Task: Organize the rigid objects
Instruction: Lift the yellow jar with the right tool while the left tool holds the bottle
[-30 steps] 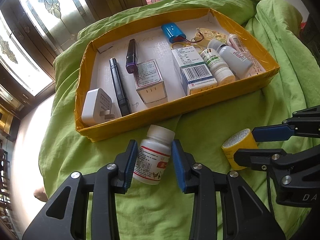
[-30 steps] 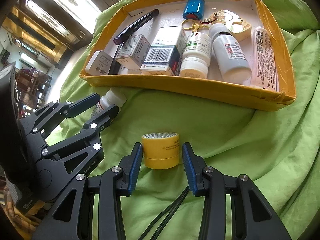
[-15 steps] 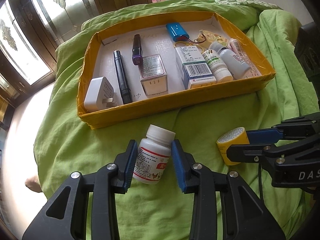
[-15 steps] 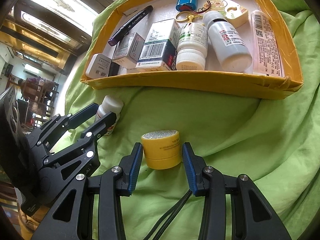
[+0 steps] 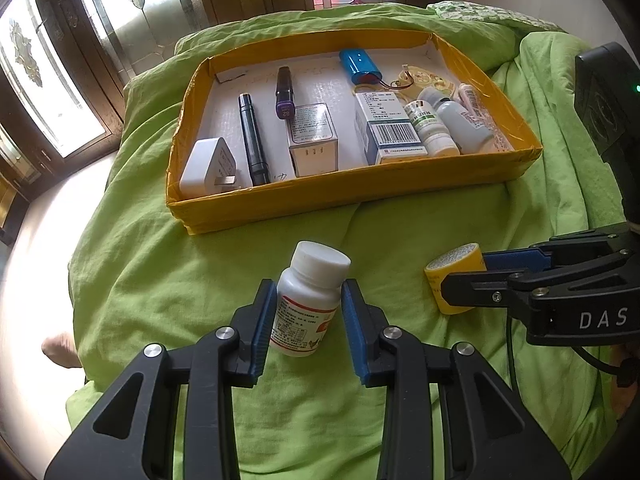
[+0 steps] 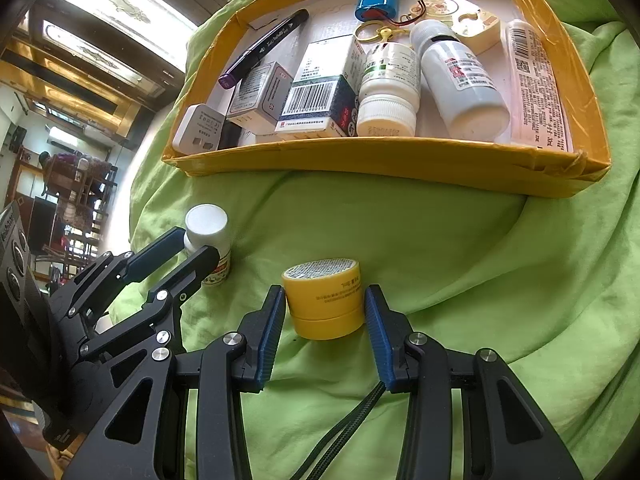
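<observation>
Left tongs [image 5: 308, 312] clamp white pill bottle [image 5: 310, 296]; right tongs [image 6: 324, 312] clamp yellow jar [image 6: 324, 300].
Both items sit low over green bedcover [image 5: 200, 280], near side of yellow tray [image 5: 360, 200].

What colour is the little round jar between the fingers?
Yellow, with a speckled silver-grey top. The jar shows best in the right wrist view.

Daylight through dark-framed patterned glass doors [image 5: 60, 80] falls on a rumpled green bedspread [image 5: 132, 280]
</observation>
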Demonstrator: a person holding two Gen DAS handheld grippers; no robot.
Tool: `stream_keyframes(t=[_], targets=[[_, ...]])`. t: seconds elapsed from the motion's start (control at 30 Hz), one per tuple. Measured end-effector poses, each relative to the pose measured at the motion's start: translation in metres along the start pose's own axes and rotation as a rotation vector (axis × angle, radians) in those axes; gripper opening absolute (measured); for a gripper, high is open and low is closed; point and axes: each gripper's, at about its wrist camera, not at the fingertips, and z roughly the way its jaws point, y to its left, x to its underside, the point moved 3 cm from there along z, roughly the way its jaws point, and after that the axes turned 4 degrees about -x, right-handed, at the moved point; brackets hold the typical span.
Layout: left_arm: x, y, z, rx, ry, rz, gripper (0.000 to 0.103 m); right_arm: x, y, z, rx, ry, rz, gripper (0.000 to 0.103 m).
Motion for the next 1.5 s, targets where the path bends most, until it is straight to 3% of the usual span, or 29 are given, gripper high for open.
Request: stream_keyframes(t=[0.6, 0.93, 1.17, 1.5], targets=[[-0.013, -0.009, 0.030, 0.009, 0.016, 0.066, 0.034, 0.001, 0.003, 0.002, 0.004, 0.004, -0.011, 0.037], [0.009, 0.005, 0.008, 0.094, 0.055, -0.023, 0.034, 0.000, 0.001, 0.002, -0.008, 0.007, -0.004, 0.037], [0.035, 0.002, 0.007, 0.082, 0.047, -0.049, 0.035, 0.002, 0.008, 0.005, 0.014, 0.005, -0.030, 0.037], [0.039, 0.003, 0.011, 0.084, 0.016, -0.072, 0.035, 0.005, 0.014, 0.014, 0.050, 0.006, -0.057, 0.036]])
